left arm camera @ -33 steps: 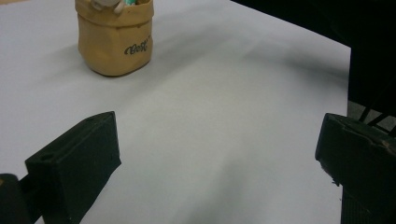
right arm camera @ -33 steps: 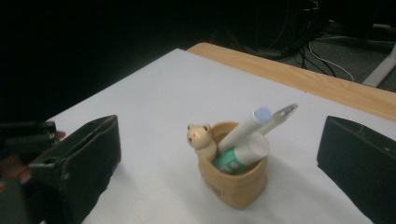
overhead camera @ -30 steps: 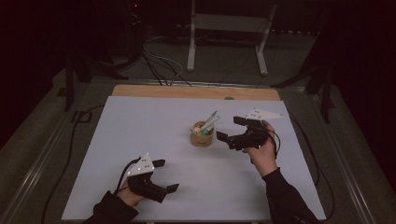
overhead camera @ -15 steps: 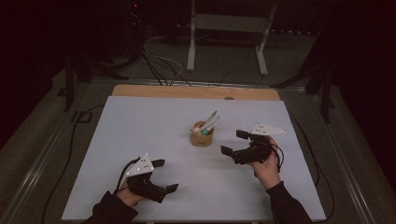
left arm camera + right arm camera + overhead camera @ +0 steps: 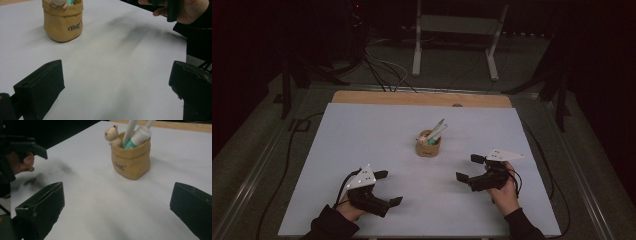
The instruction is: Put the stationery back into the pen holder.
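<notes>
The tan holder (image 5: 130, 160), its script label unreadable, stands between left gripper (image 5: 384, 188) and right gripper (image 5: 471, 167), fingers released.

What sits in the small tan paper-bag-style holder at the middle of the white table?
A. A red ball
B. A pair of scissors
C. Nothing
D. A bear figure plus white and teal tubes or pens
D: the right gripper view shows a small bear figure and white and teal tubes standing in the tan holder.

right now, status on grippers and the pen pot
Left gripper open, empty. Right gripper open, empty. Pen pot upright mid-table, untouched. Nothing between.
</notes>
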